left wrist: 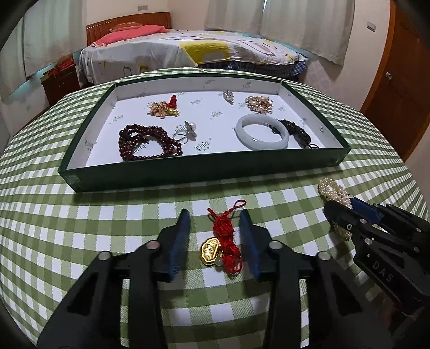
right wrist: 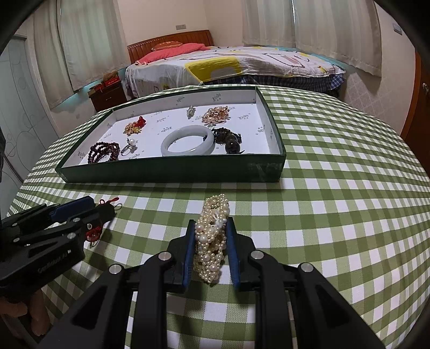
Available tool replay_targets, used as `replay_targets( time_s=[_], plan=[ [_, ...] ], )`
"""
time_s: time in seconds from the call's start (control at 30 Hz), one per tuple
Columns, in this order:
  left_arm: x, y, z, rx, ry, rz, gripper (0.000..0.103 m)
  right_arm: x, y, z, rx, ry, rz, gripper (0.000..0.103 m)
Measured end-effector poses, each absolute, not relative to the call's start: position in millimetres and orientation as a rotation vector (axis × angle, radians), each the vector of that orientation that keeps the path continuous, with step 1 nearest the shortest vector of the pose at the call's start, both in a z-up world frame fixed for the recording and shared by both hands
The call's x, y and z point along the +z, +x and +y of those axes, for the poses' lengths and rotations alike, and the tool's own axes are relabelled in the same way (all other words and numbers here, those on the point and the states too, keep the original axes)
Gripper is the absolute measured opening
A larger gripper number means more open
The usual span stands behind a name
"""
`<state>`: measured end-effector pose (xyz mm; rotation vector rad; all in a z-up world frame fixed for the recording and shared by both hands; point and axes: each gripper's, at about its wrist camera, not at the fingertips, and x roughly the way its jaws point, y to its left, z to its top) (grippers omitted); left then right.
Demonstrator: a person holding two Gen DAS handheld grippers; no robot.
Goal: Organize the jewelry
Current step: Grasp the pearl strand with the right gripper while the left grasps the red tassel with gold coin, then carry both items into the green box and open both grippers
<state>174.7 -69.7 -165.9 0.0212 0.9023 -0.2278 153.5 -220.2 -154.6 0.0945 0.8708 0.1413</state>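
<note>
Two grippers: you hold both low over a table under a green-and-white checked cloth (left wrist: 80, 214), on the near side of a shallow dark green tray with a white printed lining (left wrist: 204, 175).
Tray contents: a dark red bead strand (left wrist: 146, 143), a silver ring with a pearl (left wrist: 185, 131), a pale jade bangle (left wrist: 262, 131), a dark brown bead bracelet (left wrist: 298, 131), a gold chain with a red tassel (left wrist: 165, 107), a small pearl brooch (left wrist: 228, 96) and a pinkish pearl cluster (left wrist: 259, 104).
Background: a bed with a patterned cover (left wrist: 215, 51) and a pink pillow (left wrist: 129, 33) stands beyond the table, white curtains (right wrist: 322, 24) behind it.
In the way: the tray's near wall stands between both grippers and the tray floor.
Your left gripper (left wrist: 215, 214): jaws wide apart, touching nothing as far as the left view shows.
Gold lock charm on a red cord (left wrist: 223, 241): lies on the cloth between the left blue finger pads (left wrist: 178, 241), nearer the right-hand pad, its looped end pointing toward the tray.
Your right gripper (right wrist: 211, 228): jaws narrow, closed against both sides of the pearls.
Cream pearl bracelet bundle (right wrist: 212, 236): held lengthwise between the right pads, its far end sticking out past the fingertips, just above or on the cloth; you cannot tell which.
Spacing: the two grippers sit side by side, apart.
</note>
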Motion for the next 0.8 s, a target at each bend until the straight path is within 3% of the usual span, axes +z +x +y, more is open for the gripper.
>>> replay_targets(
  time_s=[0.07,0.17,0.8],
  plan=[
    [-166.6,175.8,-70.2,-0.231,0.026,0.903,0.021,-154.6,153.4,-220.2,0.141,0.094,0.871,0.023],
    [-166.9,175.6,-71.5,-0.239,0.031,0.904,0.013,-154.6,153.3,-220.1,0.141,0.094,0.870,0.023],
    [-159.2,167.0,-67.4,-0.242,0.034,0.866,0.010,-152.9,146.9,-217.3,0.143,0.094,0.849,0.022]
  ],
)
